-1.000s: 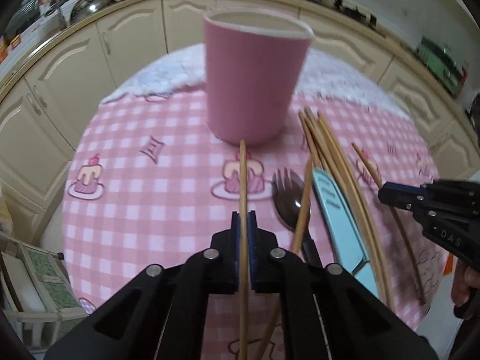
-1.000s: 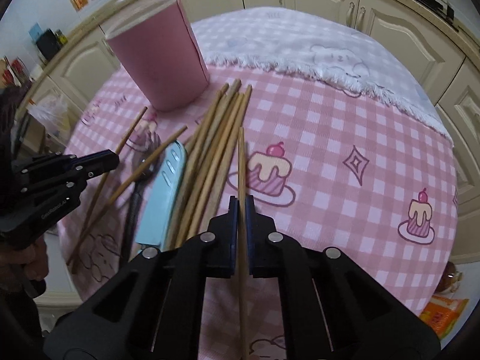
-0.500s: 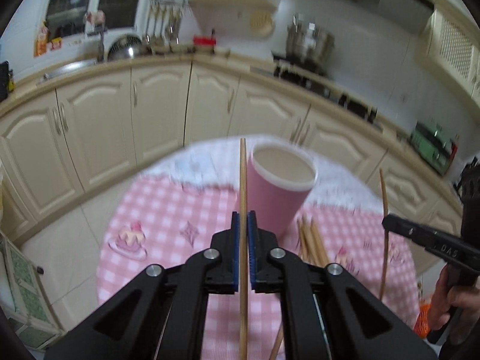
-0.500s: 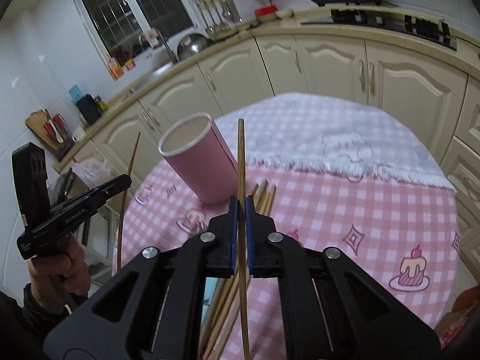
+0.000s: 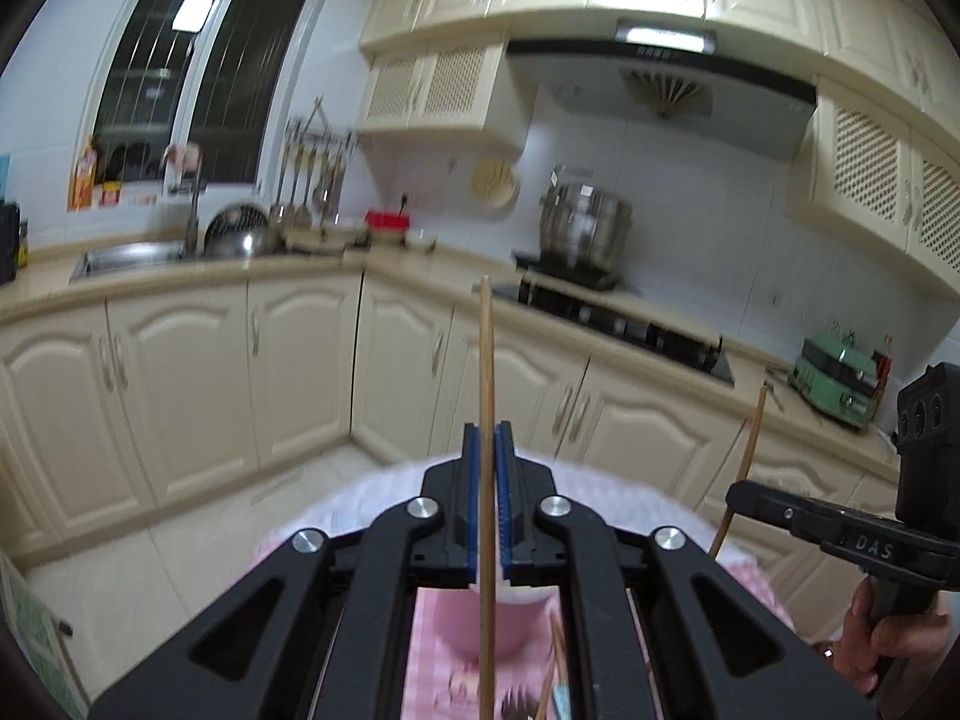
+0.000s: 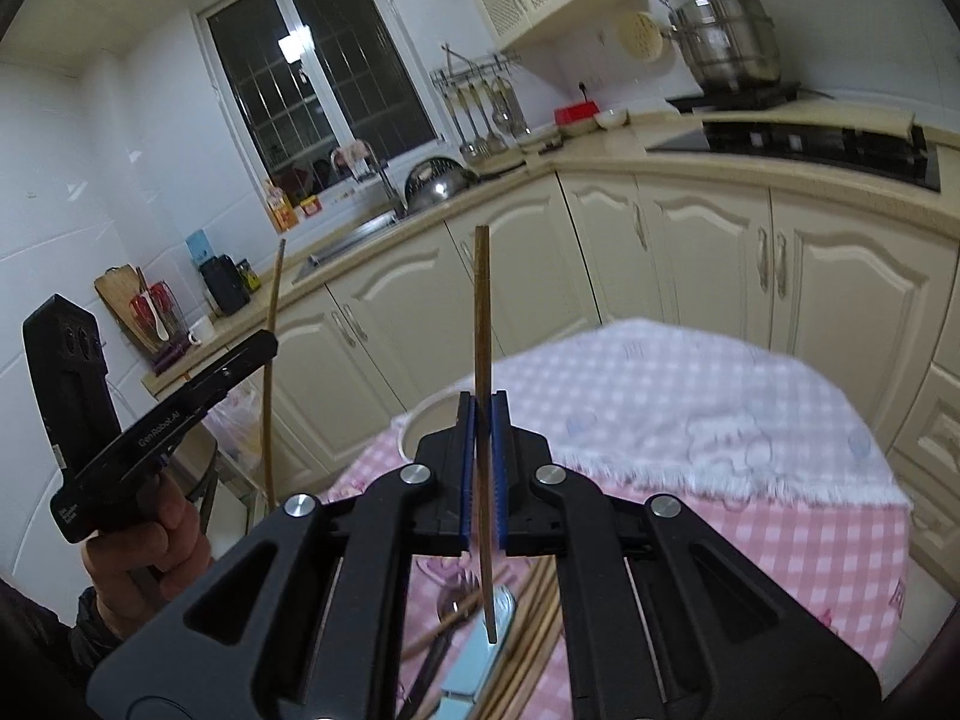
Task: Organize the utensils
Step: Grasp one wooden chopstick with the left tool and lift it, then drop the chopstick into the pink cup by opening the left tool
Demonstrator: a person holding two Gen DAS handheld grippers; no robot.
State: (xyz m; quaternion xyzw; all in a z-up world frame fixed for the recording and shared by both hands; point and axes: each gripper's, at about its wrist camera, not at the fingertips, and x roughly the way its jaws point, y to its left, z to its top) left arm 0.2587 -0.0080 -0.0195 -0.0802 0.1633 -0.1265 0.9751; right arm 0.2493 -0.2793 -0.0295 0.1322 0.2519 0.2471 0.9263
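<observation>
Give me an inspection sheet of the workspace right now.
Surface: table under a pink checked cloth.
Job's things: pink cup; loose chopsticks, a fork and a light blue utensil lie on the cloth.
Clutter: nothing seen.
Grippers: left gripper shut on one chopstick; right gripper shut on another chopstick.
Cables: nothing seen.
Surroundings: cream cabinets, sink, stove, steel pot.

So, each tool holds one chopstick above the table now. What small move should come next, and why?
Probably lower the left tool so its chopstick drops into the pink cup right below it. Both tools are shut on upright sticks, the right tool on its own chopstick, and the cup's open mouth sits under them, while more chopsticks lie on the table.
</observation>
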